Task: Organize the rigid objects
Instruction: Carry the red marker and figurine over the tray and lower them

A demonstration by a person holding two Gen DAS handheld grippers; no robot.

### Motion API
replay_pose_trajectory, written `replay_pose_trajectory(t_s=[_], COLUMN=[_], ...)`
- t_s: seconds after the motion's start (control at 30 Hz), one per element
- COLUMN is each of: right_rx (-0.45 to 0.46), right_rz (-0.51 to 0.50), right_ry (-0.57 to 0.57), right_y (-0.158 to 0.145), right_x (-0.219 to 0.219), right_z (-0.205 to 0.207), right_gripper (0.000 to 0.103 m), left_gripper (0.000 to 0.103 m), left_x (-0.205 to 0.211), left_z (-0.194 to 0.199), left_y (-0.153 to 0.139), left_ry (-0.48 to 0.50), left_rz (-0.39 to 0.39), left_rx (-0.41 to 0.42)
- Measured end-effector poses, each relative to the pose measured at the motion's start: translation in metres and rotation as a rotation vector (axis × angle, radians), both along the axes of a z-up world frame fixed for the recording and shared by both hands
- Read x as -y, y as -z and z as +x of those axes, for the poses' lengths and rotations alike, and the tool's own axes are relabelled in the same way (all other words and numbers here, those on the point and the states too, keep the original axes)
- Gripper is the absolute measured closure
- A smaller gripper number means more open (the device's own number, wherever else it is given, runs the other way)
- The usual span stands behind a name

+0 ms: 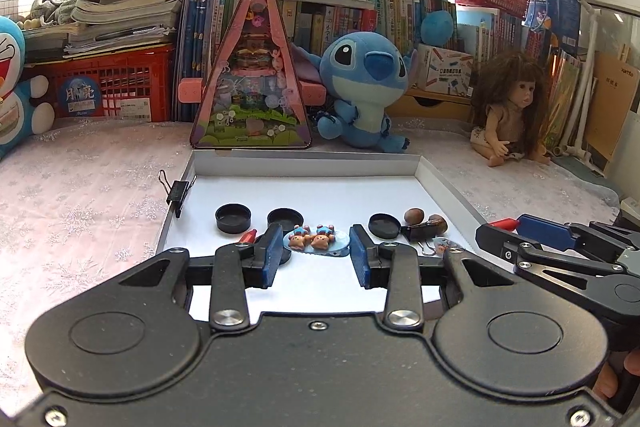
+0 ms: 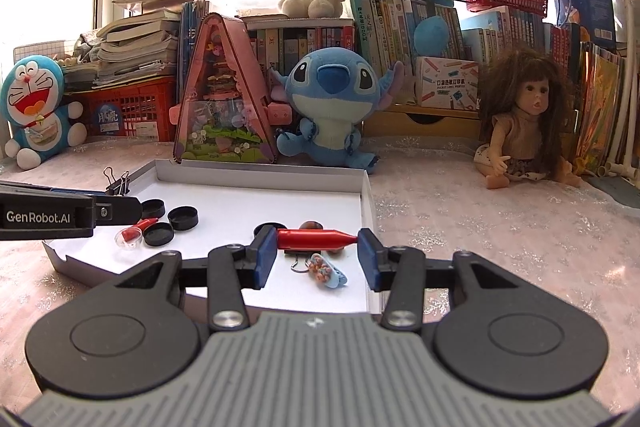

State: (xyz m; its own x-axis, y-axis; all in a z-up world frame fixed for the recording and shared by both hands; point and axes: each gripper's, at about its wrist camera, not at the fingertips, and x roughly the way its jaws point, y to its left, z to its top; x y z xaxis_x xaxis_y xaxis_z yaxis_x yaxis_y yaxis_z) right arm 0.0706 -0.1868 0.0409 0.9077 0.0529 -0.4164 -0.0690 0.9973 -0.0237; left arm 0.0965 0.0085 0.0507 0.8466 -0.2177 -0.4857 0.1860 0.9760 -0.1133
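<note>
Right wrist view: right gripper (image 2: 317, 251) clenched on red crayon-shaped piece (image 2: 316, 238) at frame center; left gripper (image 1: 316, 254) released, straddling bear charm (image 1: 316, 241) w/o touching.

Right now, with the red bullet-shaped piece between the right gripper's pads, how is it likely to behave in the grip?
The red bullet-shaped piece looks rigid and light. Its round, glossy body spans the right gripper end to end, so it may pivot or slip. If dropped, it would probably roll on the white tray.
</note>
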Motion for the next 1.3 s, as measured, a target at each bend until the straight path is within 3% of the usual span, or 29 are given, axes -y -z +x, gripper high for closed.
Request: replay_pose_trajectory(t_s=[0.67,1.3], right_rx=[-0.096,-0.184], right_rz=[0.035,0.038], right_ry=[-0.083,-0.083], right_y=[0.021,0.032], right_x=[-0.018,-0.024], right_z=[0.043,0.078], right_gripper=[0.054,0.054], left_gripper=[0.069,0.069], left_x=[0.011,0.009], left_z=[0.047,0.08], left_y=[0.029,0.047], left_ry=[0.015,-0.017], left_rz=[0.047,0.087], left_rx=[-0.068,-0.099])
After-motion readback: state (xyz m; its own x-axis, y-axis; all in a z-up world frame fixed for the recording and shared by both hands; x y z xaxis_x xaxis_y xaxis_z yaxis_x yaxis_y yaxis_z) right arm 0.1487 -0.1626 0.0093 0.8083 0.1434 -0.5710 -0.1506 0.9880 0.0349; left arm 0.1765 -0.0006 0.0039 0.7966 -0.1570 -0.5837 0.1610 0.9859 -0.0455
